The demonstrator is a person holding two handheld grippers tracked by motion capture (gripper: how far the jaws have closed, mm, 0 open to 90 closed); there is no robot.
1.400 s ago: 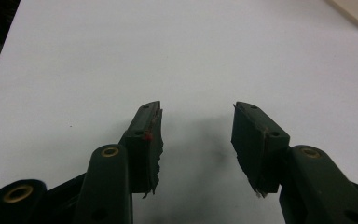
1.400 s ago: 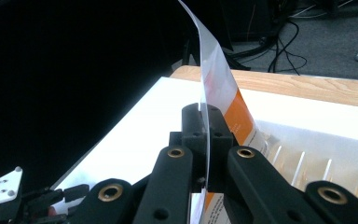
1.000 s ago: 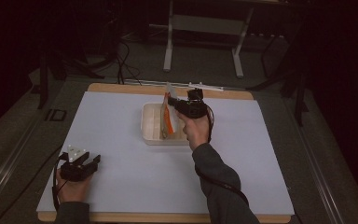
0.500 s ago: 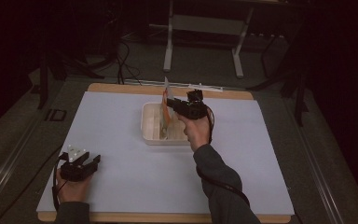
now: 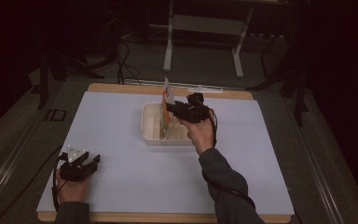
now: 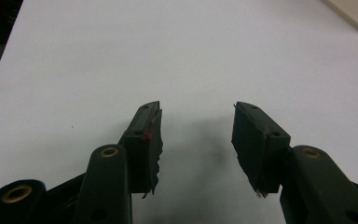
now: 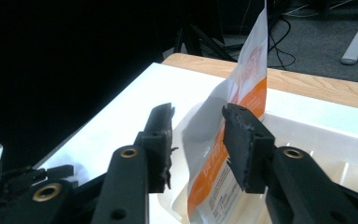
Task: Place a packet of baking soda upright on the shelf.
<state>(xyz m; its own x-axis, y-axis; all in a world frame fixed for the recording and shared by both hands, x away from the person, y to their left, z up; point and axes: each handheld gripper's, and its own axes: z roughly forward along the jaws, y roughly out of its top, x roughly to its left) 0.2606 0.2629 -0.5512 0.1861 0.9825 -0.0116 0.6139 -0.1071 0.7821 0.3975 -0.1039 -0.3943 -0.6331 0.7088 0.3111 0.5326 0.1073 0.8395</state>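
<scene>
An orange and white pouch (image 5: 166,99) stands upright with its lower end inside a white tray (image 5: 145,126) at the middle of the table. My right gripper (image 5: 171,108) holds it from the right, about halfway up. In the right gripper view the pouch (image 7: 242,88) sits between the two black jaws of this gripper (image 7: 198,123), the right jaw pressed against its side, and the tray (image 7: 335,135) lies below. My left gripper (image 5: 92,161) rests on the white table surface (image 5: 121,186) near the front left corner. Its jaws (image 6: 196,116) are spread wide with nothing between them.
A wooden strip (image 5: 121,87) runs along the table's far edge. Beyond it are a dark floor with cables and a metal stand (image 5: 170,46). A corner of the tray (image 6: 354,11) appears at the top right of the left gripper view.
The pouch has gone from leaning low in the tray to standing tall, its top now well above the right gripper. The left gripper has stayed in place.
</scene>
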